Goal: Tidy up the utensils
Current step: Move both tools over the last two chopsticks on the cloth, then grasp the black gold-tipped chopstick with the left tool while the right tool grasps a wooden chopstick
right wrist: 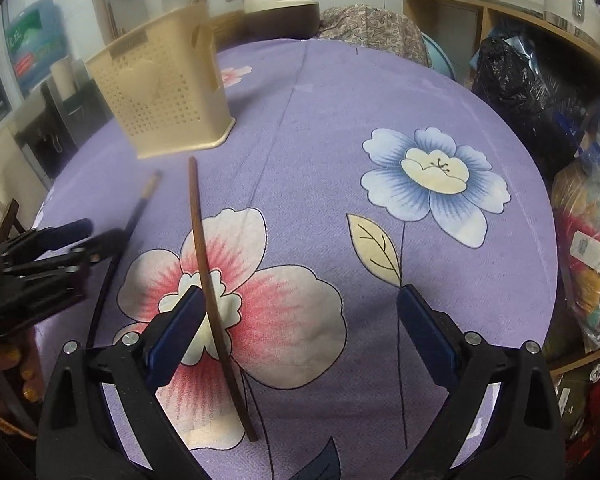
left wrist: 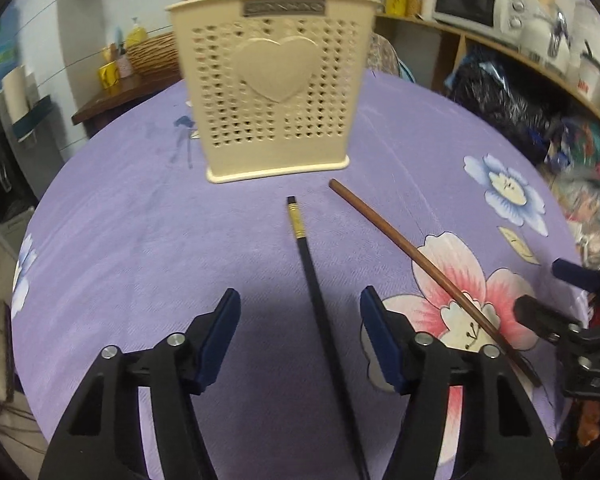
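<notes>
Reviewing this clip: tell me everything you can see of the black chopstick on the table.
The black chopstick is a slim, straight, dark stick, glossy like lacquer or plastic, with a gold-banded section and a small black cap at its far end. It lies flat on the purple floral cloth, banded end pointing toward the cream holder, apart from it. The left tongs straddle its shaft, open; neither pad touches it. The brown chopstick lies apart on its right side. Its near end runs out of view.
</notes>
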Available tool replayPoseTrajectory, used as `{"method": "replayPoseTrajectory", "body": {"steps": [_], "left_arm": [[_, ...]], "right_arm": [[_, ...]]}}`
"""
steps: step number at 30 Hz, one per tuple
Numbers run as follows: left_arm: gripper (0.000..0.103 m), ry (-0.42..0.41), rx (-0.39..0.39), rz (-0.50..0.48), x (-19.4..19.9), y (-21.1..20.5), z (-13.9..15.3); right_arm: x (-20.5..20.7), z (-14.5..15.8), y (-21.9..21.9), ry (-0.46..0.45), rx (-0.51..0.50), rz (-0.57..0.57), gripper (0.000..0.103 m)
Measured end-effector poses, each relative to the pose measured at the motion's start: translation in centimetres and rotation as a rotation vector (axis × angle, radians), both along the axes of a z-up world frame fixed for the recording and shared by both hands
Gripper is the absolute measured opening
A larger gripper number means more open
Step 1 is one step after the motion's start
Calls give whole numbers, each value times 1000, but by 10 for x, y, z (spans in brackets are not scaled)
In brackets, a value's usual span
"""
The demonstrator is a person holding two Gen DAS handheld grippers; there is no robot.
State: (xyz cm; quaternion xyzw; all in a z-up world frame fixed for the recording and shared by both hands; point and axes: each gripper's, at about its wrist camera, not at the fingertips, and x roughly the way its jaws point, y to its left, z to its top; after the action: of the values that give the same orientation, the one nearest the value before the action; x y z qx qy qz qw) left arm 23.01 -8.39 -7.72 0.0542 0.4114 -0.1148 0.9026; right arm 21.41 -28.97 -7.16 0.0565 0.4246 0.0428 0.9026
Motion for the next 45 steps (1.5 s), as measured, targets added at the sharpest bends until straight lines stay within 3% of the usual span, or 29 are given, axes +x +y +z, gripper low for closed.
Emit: {"method": "replayPoseTrajectory", "body": {"steps": [3,6,10,11,17,24,25,26,27,30,33,35,38,42,45], "left_arm": [[55,23,18,3,17,-6,-7],[43,26,35,19,30,-5,-8],[15,37,52,14,42,1,-6],[13,36,60,8,41,2,-6],[10,32,88,-25,27,28,-6],[12,61,65,4,28,46,-4],[23,60,75,7,29,46,-4],[43,57,85,12,30,45,-4],[51,54,87,17,30,45,-4],[54,74,69,22,36,48,-5],[48,75,53,30,40,51,-4],[30,70,58,24,43,50,-3],[13,70,67,17,45,45,-3],[9,63,80,18,47,42,-3],[9,60,78,19,46,42,-3]], "right_arm": [[0,3,1,-12,2,16,95],[1,5,2,-23,1,23,95],[3,10,7,-35,-4,36,95],[5,11,8,-36,-8,39,95],[19,15,23,-31,-24,94,94],[59,10,60,9,-11,250,76],[66,8,65,20,-16,270,71],[73,6,69,30,-25,284,68],[81,4,74,40,-43,296,61],[100,-4,83,75,-54,331,47],[111,-4,91,88,-80,353,43],[115,-3,98,89,-125,361,41],[118,-2,108,88,-144,370,30],[122,-1,110,88,-146,368,14],[121,-2,113,85,-145,363,9]]}}
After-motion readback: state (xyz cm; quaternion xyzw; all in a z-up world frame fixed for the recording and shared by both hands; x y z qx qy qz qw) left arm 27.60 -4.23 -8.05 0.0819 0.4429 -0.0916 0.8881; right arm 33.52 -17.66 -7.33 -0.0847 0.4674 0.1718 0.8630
